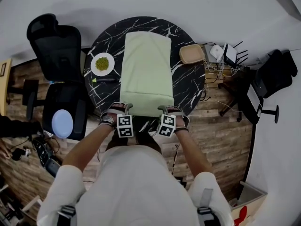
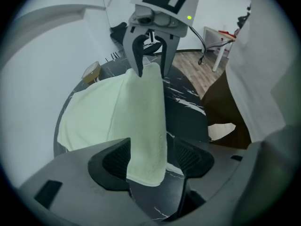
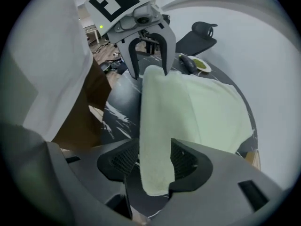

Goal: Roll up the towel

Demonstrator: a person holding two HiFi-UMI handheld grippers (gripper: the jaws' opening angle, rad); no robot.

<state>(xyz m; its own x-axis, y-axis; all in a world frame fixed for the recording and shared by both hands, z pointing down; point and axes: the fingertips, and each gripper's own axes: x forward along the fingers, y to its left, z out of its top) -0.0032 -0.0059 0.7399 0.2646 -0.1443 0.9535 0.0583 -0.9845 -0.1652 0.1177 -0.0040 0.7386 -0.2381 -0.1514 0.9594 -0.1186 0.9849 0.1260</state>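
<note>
A pale green towel (image 1: 146, 69) lies lengthwise on the round black marble table (image 1: 190, 81). Its near edge is folded over into a thick raised band (image 2: 148, 126) that runs from one gripper to the other. My left gripper (image 1: 121, 108) stands open at the band's left end; the fold (image 2: 141, 168) leans on one pad with a gap to the other. My right gripper (image 1: 165, 109) stands open at the right end, and the fold (image 3: 155, 173) hangs loosely between its pads. Each gripper view shows the other gripper straddling the far end: the right gripper (image 2: 151, 72) and the left gripper (image 3: 150, 72).
A white plate of green food (image 1: 102, 64) and a dark slim object (image 1: 106, 79) lie left of the towel. A tan container (image 1: 191, 54) sits at the table's right rim. A black office chair (image 1: 59, 46) stands to the left; cables and small devices (image 1: 221, 53) lie to the right.
</note>
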